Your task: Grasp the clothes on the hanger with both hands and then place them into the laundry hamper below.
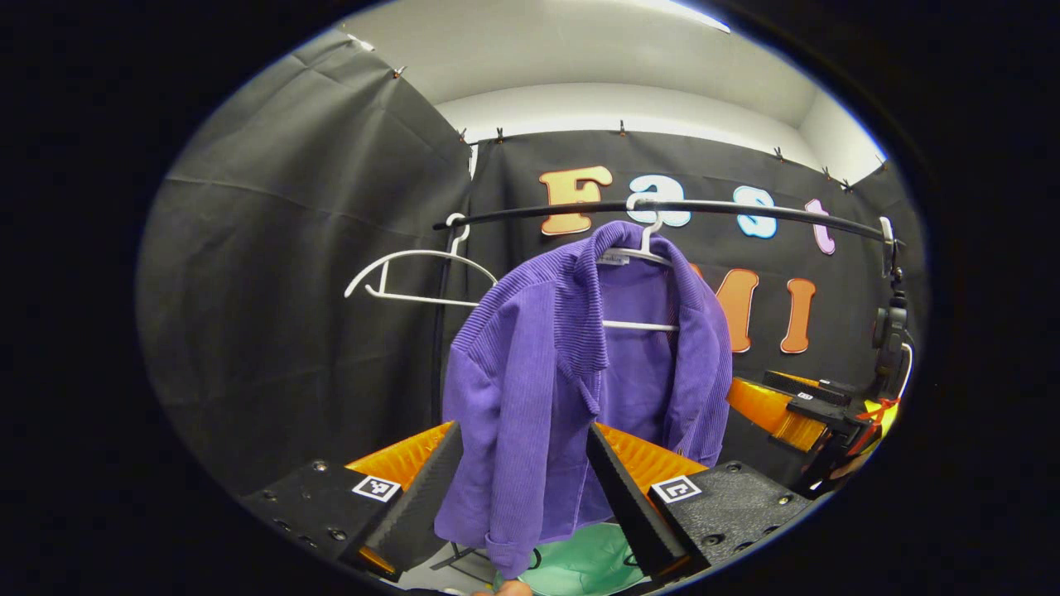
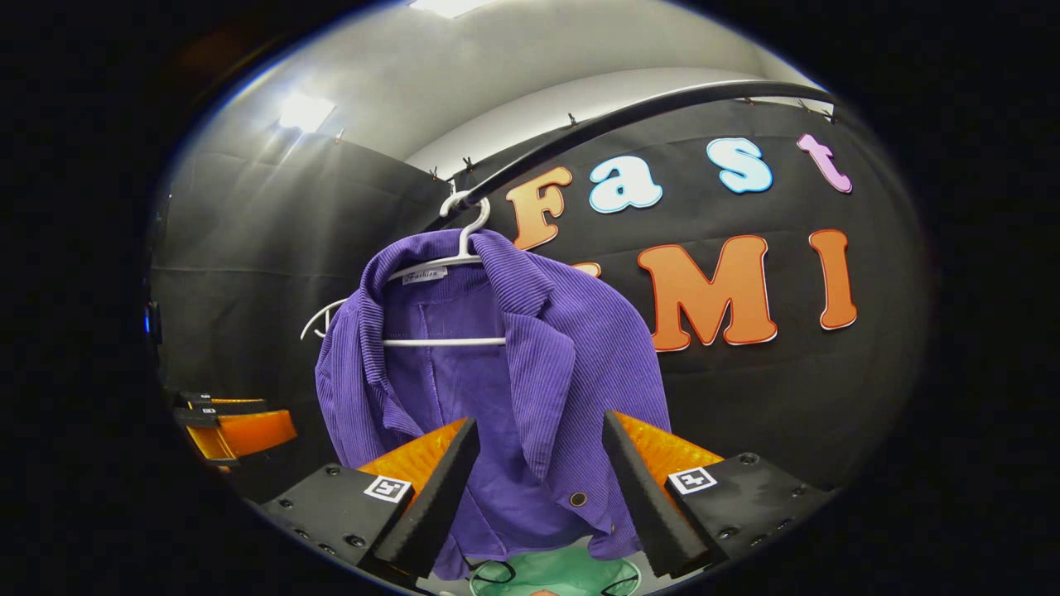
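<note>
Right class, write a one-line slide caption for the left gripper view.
Open left gripper faces a purple jacket on a white hanger, green hamper below.

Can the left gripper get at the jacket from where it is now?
Probably yes. The left gripper is open with the jacket's hanging front panel right between its fingers, and nothing stands between them. It hasn't closed on the cloth yet.

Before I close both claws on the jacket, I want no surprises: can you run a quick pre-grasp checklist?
1. Purple jacket hanging on its white hanger: ok.
2. Left claw open, fabric between its fingers: ok.
3. Right claw open, jacket front between its fingers: ok.
4. Fingers touching cloth: cannot tell.
5. Green hamper below the jacket: ok.
6. Empty hanger apart from the jacket: ok.
</note>
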`<state>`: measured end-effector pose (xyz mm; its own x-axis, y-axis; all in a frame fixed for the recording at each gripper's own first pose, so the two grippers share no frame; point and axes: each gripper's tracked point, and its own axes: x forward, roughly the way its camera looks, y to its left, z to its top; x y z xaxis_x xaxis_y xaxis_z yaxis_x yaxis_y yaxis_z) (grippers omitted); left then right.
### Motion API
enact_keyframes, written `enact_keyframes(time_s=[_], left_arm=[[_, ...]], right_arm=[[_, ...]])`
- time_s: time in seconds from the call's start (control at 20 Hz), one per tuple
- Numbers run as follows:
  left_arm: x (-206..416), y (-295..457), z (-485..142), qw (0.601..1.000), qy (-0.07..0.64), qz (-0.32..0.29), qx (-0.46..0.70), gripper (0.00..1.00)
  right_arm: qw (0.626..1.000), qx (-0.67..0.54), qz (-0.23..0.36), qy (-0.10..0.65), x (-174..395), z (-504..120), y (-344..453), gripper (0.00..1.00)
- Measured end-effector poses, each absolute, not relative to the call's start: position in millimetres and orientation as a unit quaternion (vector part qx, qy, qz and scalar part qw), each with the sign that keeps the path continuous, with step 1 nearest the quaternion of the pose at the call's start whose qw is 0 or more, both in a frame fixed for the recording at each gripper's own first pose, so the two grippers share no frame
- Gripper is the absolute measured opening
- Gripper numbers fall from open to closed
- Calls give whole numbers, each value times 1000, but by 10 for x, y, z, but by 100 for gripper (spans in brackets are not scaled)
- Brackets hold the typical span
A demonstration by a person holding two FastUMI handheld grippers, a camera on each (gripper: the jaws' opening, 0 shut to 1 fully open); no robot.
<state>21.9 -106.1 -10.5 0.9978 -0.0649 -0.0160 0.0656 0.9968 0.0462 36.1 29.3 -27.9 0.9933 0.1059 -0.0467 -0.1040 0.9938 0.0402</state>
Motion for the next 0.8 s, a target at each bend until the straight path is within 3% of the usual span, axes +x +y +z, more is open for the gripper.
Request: enact_keyframes(time_s=[0.2, 0.25, 0.5, 0.55, 0.6, 0.65, 0.75, 0.8], left_arm=[[439, -1229, -256, 999, 22, -31, 29, 99], [509, -1265, -291, 999, 25, -28, 32, 92], [867, -1321, -349, 999, 18, -3, 49, 95], [930, -1326, -359, 999, 18, 1, 49, 95], [988, -1343, -378, 999, 20, 2, 47, 92], [1046, -1340, -392, 999, 22, 7, 45, 92], [1148, -1330, -406, 999, 22, 15, 39, 92], [1199, -1359, -418, 999, 22, 14, 37, 95]], right_arm=[[998, 25, 55, 30, 474, -387, 334, 98], [998, 26, 55, 32, 513, -419, 343, 98], [997, 35, 57, 43, 756, -569, 327, 97], [997, 36, 56, 45, 815, -601, 320, 96], [997, 35, 55, 46, 878, -641, 306, 89], [997, 33, 54, 45, 933, -652, 296, 100], [997, 27, 52, 43, 1047, -686, 275, 72], [997, 28, 55, 42, 1084, -705, 276, 65]])
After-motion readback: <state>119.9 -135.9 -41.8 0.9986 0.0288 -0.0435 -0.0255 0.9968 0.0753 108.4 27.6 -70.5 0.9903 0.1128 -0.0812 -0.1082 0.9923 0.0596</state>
